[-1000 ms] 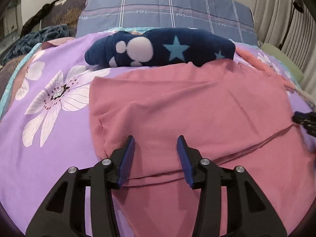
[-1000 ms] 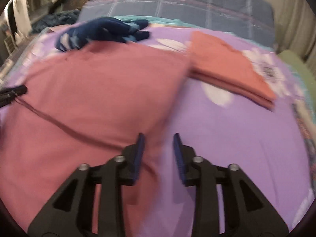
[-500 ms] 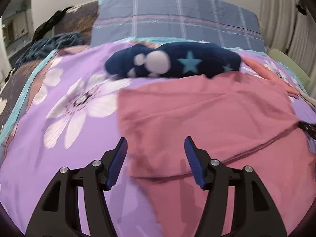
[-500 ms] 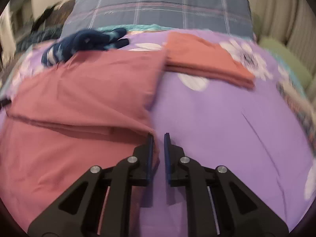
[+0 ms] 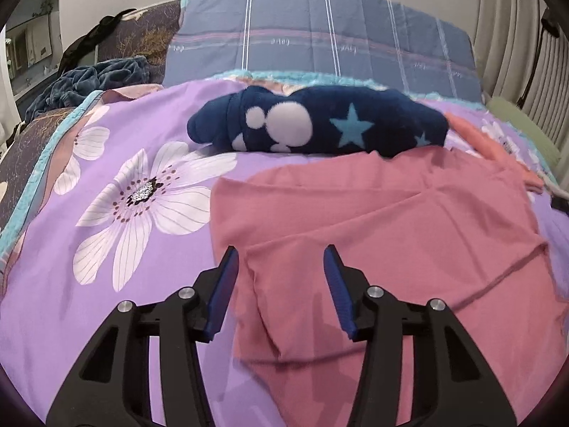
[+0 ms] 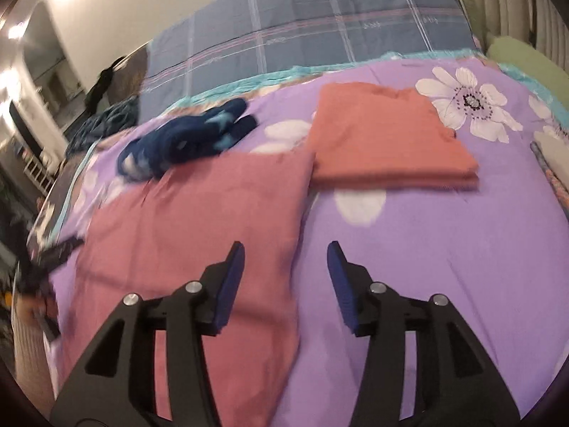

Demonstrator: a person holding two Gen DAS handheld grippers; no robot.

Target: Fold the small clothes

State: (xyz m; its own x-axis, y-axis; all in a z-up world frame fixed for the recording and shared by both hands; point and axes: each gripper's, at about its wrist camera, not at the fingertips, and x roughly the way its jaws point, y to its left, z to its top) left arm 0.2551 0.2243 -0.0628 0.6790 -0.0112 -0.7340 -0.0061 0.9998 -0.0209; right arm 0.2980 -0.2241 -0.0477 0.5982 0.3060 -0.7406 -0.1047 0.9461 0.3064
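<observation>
A pink garment [image 5: 391,220] lies folded on the purple flowered bedspread [image 5: 106,249]. My left gripper [image 5: 280,249] hovers over its near left corner. Its jaws are closing, the cloth lies below them and the pads press on nothing. In the right wrist view my right gripper [image 6: 286,245] hangs above the right edge of the pink garment [image 6: 195,220]. Its jaws are opening and hold nothing. A folded orange garment [image 6: 384,135] lies behind to the right.
A navy fleece piece with stars and white dots [image 5: 320,128] lies bunched behind the pink garment. A blue plaid pillow [image 5: 320,35] stands at the head of the bed. A dark blanket [image 5: 89,82] is heaped at far left, and a green cushion [image 6: 526,60] at far right.
My right gripper, shut at the pink garment's right edge half a second ago, has opened, risen and rolled. My left gripper has drifted to the garment's left corner.
</observation>
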